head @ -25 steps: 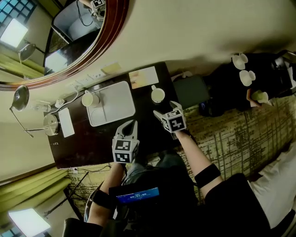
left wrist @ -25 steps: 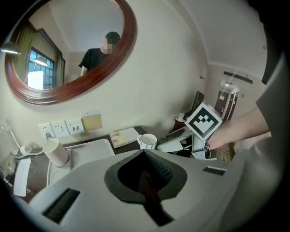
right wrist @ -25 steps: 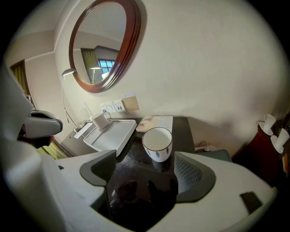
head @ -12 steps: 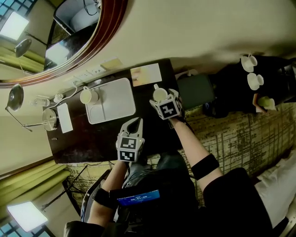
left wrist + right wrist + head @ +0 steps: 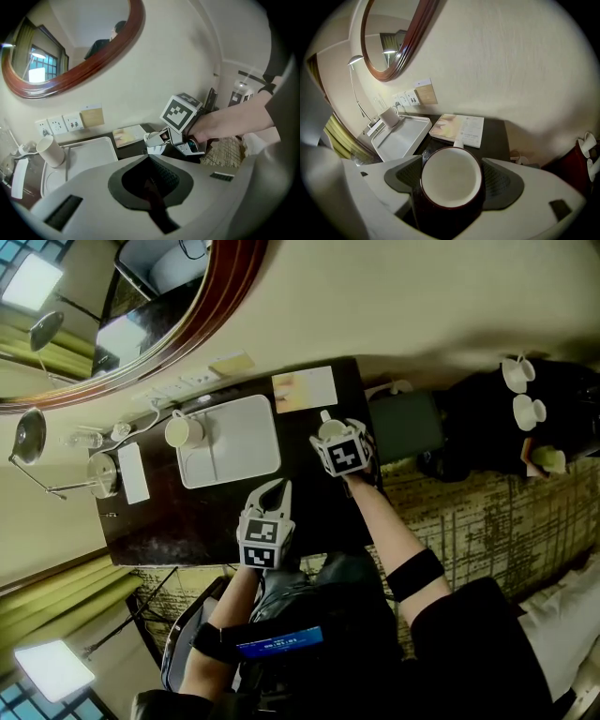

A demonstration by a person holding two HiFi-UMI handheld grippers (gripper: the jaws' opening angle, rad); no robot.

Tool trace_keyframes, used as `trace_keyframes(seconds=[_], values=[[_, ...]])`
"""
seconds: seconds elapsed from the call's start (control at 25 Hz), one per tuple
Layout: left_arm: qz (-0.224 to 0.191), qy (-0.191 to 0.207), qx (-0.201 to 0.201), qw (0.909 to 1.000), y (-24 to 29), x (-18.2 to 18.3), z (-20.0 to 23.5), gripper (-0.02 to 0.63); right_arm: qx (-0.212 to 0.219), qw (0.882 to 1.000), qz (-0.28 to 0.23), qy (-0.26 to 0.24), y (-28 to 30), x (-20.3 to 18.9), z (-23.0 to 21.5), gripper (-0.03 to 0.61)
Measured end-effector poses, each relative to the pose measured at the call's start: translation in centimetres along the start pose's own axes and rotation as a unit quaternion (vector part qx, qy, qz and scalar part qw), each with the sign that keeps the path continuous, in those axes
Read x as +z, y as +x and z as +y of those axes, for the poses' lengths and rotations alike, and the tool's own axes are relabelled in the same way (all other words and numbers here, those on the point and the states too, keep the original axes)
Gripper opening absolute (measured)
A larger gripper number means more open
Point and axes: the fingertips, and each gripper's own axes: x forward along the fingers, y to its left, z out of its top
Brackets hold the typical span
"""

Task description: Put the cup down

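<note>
A cup (image 5: 451, 177), dark outside and white inside, stands upright on the dark desk (image 5: 187, 521) near its right end. It sits between the pads of my right gripper (image 5: 453, 176), and both pads lie against its sides. These jaws have just been closing with the cup between them. In the head view the cup's rim (image 5: 330, 429) peeks out above the right gripper (image 5: 335, 439) and its marker cube. My left gripper (image 5: 272, 487) hovers over the desk's front, shut and empty, its tips (image 5: 149, 157) pointing toward the right gripper.
A white tray (image 5: 234, 451) lies left of the cup with a white mug (image 5: 183, 431) at its far left corner. A booklet (image 5: 304, 389) lies by the wall behind the cup. A mirror (image 5: 141, 324) hangs above. More cups (image 5: 516, 373) stand on a dark cabinet to the right.
My right gripper moved up from the desk's front edge to the cup and now stands around it. The left gripper barely shifted.
</note>
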Motion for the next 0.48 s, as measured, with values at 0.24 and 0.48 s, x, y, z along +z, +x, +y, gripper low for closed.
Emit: trace_keyframes(seconds=[0.24,0.48], values=[[-0.001,-0.004,0.000,1.0000,0.0,0.0,0.7,0.003,-0.005,1.000,0.001,0.002,0.1,0.1,0.0,0.397],[-0.005,-0.004,0.001,1.0000,-0.7,0.0,1.5,0.003,-0.018,1.000,0.001,0.016,0.0,0.2,-0.3,0.396]])
